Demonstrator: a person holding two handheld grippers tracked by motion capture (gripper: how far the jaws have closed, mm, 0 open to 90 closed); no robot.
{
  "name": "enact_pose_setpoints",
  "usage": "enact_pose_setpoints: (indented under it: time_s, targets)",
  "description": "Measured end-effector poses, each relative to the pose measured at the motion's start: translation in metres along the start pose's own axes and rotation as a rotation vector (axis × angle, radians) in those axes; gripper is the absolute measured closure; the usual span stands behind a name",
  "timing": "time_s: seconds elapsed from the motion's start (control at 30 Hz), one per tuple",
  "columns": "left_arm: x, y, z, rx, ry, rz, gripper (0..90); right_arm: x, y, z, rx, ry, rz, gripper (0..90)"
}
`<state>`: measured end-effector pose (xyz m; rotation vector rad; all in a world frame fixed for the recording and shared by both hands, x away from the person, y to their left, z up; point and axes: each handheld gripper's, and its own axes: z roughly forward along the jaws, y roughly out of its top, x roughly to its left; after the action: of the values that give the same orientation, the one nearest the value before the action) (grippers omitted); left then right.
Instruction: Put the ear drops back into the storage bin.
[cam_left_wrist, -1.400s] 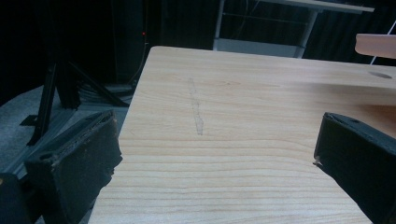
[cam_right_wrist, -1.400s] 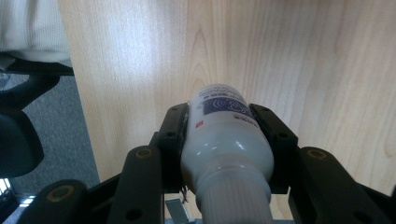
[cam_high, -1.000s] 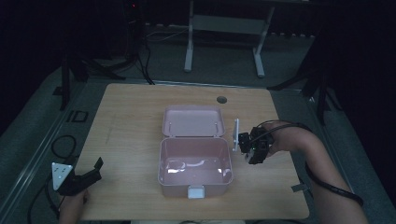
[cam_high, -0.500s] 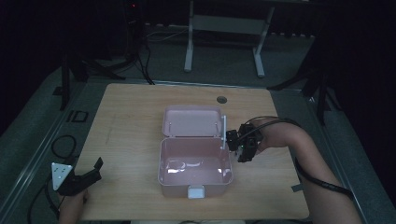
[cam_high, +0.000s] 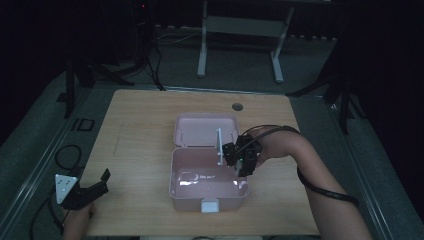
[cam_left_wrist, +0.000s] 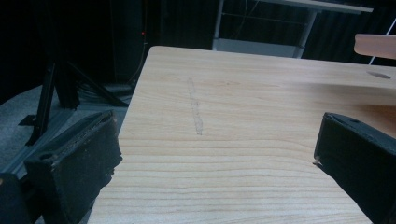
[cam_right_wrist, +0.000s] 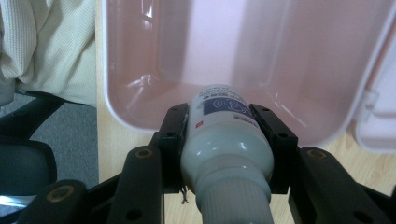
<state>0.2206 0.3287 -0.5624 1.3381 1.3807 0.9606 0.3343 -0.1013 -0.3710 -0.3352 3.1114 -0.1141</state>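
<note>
A white bottle (cam_right_wrist: 227, 140) is clamped by its shoulder in the right tongs (cam_right_wrist: 227, 144) and held over the open pink box (cam_high: 177, 185), presumably for placing inside. The left tongs (cam_left_wrist: 215, 158) are held released above the table (cam_left_wrist: 243, 116), idle.

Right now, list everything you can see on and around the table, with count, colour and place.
Box: one, pink, lid open, middle of the table toward the near edge.
Bottle: one, white with a blue label, gripped over the box's right rim.
Table: one, light wood, with a round hole near its far edge.
Stand: one, white frame, on the floor beyond the table.
Cables: black, on the floor left of the table.
Left gripper: black, fingers apart, near left corner.
Right gripper: black, fingers shut on the bottle.
</note>
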Motion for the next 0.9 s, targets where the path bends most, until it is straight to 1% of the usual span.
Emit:
enact_pose_setpoints:
  time_s: [0.03, 0.1, 0.2, 0.3, 0.37, 0.53, 0.63, 0.73, 0.8, 0.9]
  targets:
    - [0.000, 0.000, 0.000, 0.000, 0.000, 0.000, 0.5, 0.000, 0.002, 0.001, 0.003, 0.000, -0.005, 59.7]
    - [0.000, 0.000, 0.000, 0.000, 0.000, -0.001, 0.5, 0.000, 0.009, 0.003, 0.003, 0.002, -0.033, 59.7]
    - [0.000, 0.000, 0.000, 0.000, 0.000, -0.001, 0.4, 0.001, 0.016, 0.005, -0.003, 0.004, -0.063, 59.7]
    - [0.000, 0.000, 0.000, 0.000, -0.001, -0.001, 0.5, 0.000, 0.020, 0.011, -0.002, 0.004, -0.088, 59.7]
    - [0.000, 0.000, 0.000, 0.000, -0.001, -0.002, 0.5, 0.001, 0.022, 0.016, 0.008, 0.006, -0.106, 59.7]
    - [0.000, 0.000, 0.000, -0.001, -0.001, -0.003, 0.5, 0.000, 0.023, 0.032, 0.034, 0.015, -0.118, 59.7]
    - [0.000, 0.000, 0.000, -0.001, -0.002, -0.003, 0.5, -0.001, 0.025, 0.044, 0.039, 0.019, -0.122, 59.7]
    - [0.000, 0.000, 0.000, 0.001, 0.000, -0.002, 0.5, -0.001, 0.027, 0.056, 0.053, 0.032, -0.129, 59.7]
    - [0.000, 0.000, 0.000, 0.000, 0.000, -0.001, 0.5, -0.003, 0.028, 0.064, 0.071, 0.046, -0.126, 59.7]
    - [0.000, 0.000, 0.000, 0.000, 0.001, 0.000, 0.4, -0.003, 0.030, 0.075, 0.091, 0.057, -0.133, 59.7]
